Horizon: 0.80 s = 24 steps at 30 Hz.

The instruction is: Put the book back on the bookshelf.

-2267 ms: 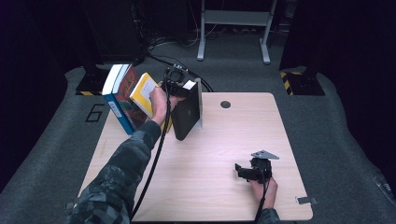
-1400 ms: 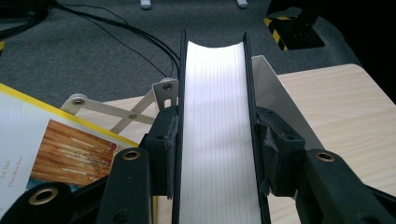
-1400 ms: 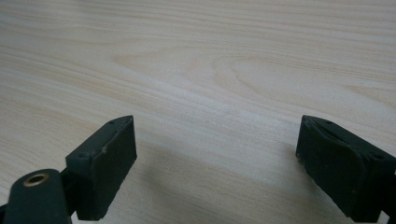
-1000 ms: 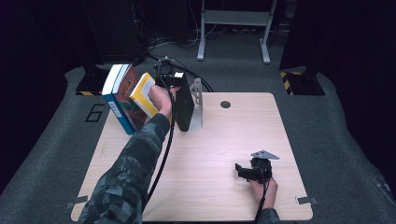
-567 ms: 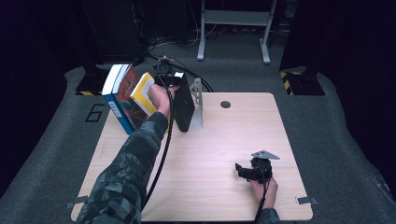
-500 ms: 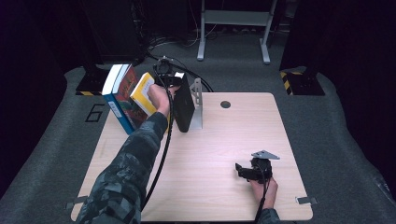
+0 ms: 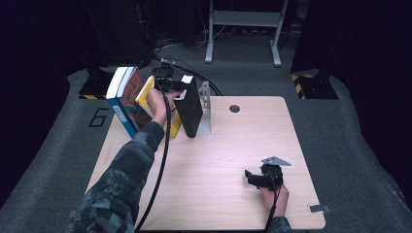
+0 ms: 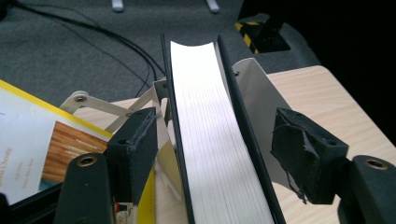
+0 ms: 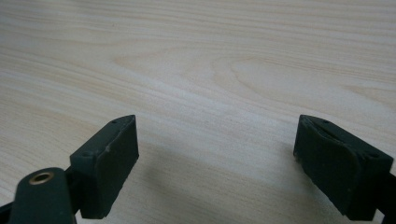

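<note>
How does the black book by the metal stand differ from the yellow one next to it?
The black book stands almost upright against the white metal bookend; the yellow book leans away onto the blue book. The black book sits between the left gripper's just-opened jaws; the yellow book lies outside them. Both rest on the table.

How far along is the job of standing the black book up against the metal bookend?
Done: the black book stands upright against the white bookend. In hand: the left hand-held gripper has just been opening, with the book between its pads but apparently not pressed. Left: pulling that gripper clear, and probably the yellow book and the others leaning to the left. The right hand-held gripper rests open on the table.
</note>
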Motion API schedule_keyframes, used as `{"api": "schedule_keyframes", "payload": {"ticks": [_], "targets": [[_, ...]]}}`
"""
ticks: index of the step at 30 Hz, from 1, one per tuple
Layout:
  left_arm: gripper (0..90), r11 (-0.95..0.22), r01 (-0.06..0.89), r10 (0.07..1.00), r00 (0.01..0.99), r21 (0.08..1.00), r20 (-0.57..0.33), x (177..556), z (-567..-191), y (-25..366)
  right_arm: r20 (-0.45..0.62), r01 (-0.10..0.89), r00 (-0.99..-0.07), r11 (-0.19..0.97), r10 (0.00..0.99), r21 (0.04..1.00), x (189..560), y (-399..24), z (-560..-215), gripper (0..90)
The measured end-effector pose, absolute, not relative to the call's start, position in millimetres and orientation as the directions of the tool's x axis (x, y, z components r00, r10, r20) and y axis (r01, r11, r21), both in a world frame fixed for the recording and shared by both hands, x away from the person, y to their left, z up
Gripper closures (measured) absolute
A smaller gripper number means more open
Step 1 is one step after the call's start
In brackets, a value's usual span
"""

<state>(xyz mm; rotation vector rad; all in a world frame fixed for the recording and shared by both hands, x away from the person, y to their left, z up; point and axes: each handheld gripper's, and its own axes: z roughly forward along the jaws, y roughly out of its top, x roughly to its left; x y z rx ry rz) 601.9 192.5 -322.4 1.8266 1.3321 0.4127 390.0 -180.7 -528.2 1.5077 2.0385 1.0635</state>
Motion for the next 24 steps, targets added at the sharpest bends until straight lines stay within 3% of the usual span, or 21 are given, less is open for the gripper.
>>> {"api": "schedule_keyframes", "payload": {"ticks": [13,14,21,24], "targets": [[20.7,-0.143,0.577,0.853,0.484,0.804,-0.196,564.0,-309.5,209.6,0.116,0.635,-0.348,0.143,0.930,0.759,390.0,-180.4,-528.3,13.3],[20.6,-0.179,0.552,0.842,0.515,0.814,-0.163,555.9,-308.8,212.9,0.116,0.635,-0.348,0.142,0.930,0.760,390.1,-180.4,-528.2,13.3],[19.0,-0.191,0.512,0.810,0.564,0.837,-0.160,523.8,-312.2,218.5,0.114,0.635,-0.347,0.144,0.931,0.759,390.1,-180.2,-528.3,13.2],[18.0,-0.248,0.473,0.790,0.603,0.846,-0.106,498.8,-316.4,226.1,0.115,0.639,-0.341,0.141,0.933,0.756,389.6,-179.3,-528.1,13.1]]}}
